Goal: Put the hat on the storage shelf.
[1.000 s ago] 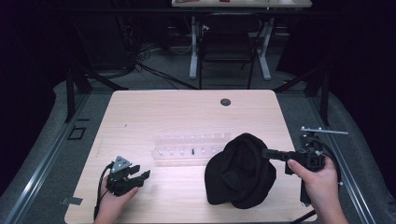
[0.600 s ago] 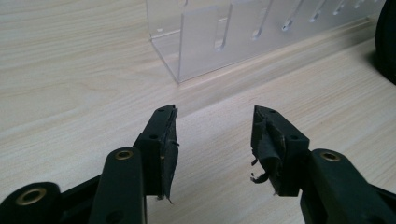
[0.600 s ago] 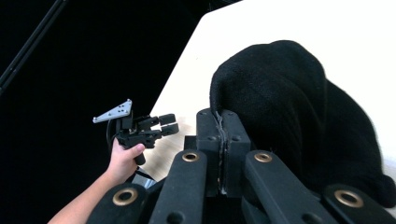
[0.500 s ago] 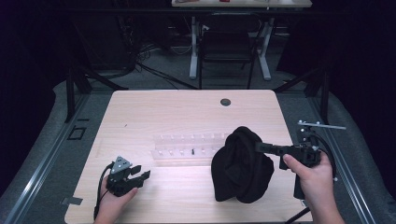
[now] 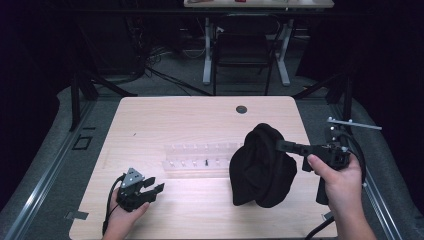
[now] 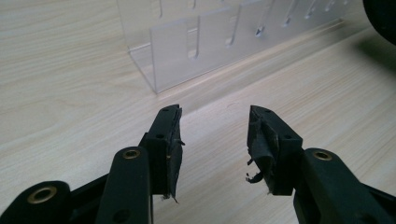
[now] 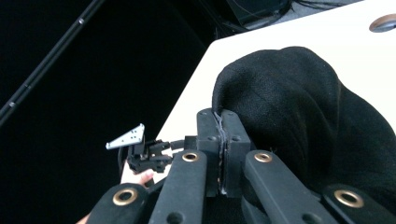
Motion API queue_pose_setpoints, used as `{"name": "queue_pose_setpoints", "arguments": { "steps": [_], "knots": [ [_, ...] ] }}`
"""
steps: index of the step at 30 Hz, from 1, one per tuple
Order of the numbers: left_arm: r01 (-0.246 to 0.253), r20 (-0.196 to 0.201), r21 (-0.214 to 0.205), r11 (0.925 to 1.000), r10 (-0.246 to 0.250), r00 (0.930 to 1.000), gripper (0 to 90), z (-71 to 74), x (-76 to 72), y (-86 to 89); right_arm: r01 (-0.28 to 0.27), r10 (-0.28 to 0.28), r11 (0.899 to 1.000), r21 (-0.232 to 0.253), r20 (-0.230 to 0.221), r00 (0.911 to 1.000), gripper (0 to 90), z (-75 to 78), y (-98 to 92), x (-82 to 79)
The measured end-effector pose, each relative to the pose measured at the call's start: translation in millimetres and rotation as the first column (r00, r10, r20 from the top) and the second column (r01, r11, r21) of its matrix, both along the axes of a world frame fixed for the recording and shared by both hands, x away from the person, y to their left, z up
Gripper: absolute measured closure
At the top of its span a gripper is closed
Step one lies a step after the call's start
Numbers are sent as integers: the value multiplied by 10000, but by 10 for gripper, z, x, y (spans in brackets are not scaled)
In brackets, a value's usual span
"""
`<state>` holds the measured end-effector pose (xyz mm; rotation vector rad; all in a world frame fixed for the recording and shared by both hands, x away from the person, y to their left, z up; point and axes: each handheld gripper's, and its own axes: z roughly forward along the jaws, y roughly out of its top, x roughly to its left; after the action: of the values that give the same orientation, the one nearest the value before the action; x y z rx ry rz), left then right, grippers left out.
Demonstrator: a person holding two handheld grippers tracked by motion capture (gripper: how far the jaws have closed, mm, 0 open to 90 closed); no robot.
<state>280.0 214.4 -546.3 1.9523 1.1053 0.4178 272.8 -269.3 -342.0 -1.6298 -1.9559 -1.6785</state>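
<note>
1. High view. Right tool [image 5: 282, 146] clamped on the edge of a black cloth [image 5: 262, 167], which hangs in a bunch straight off its tip, its lower folds low over the tabletop [image 5: 200, 115] or resting on it; cannot tell which. A clear plastic rack [image 5: 200, 159] lies just beyond the cloth, on the side away from that tool. Left tool [image 5: 152, 186] rests low near the tabletop's near edge, well apart from the cloth, jaws apart with nothing between them; they have just been closing somewhat.

2. Left gripper view. Jaws stand apart over bare wood. Rack [image 6: 224, 35] ahead of the tips, near but not touching. A dark corner of cloth [image 6: 384, 14] far off to the upper right.

3. Right gripper view. Jaws pressed together on a thin fold of cloth [image 7: 289, 116], which bulges up just past the tips. Left tool [image 7: 149, 156] shows beyond, small.

4. Risks, as judged:
   - Thin pinch at one edge; the hanging weight could pull the fold free.
   - Trailing folds could snag the rack and drag it.
   - The bunched cloth hides its other edge, so the left tool may grab at the wrong layer.
</note>
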Motion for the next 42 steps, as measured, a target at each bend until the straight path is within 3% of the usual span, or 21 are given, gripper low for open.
{"name": "queue_pose_setpoints", "arguments": {
  "steps": [4,16,30,42],
  "knots": [
    [113,259,-41,9999,-112,9996,517,37,-22,-42,44,-45,10000,73,128,9999,889,61,42,43],
    [309,513,-37,9995,-307,9982,526,86,-39,-100,216,-214,9998,-42,342,9992,889,168,113,170],
    [342,514,-319,9989,-325,9981,529,124,-46,-143,363,-370,9992,141,457,9983,889,236,241,421],
    [359,658,-465,9983,-328,9973,531,179,-36,-169,459,-455,9989,-40,644,9969,890,381,428,603]
  ]
}}
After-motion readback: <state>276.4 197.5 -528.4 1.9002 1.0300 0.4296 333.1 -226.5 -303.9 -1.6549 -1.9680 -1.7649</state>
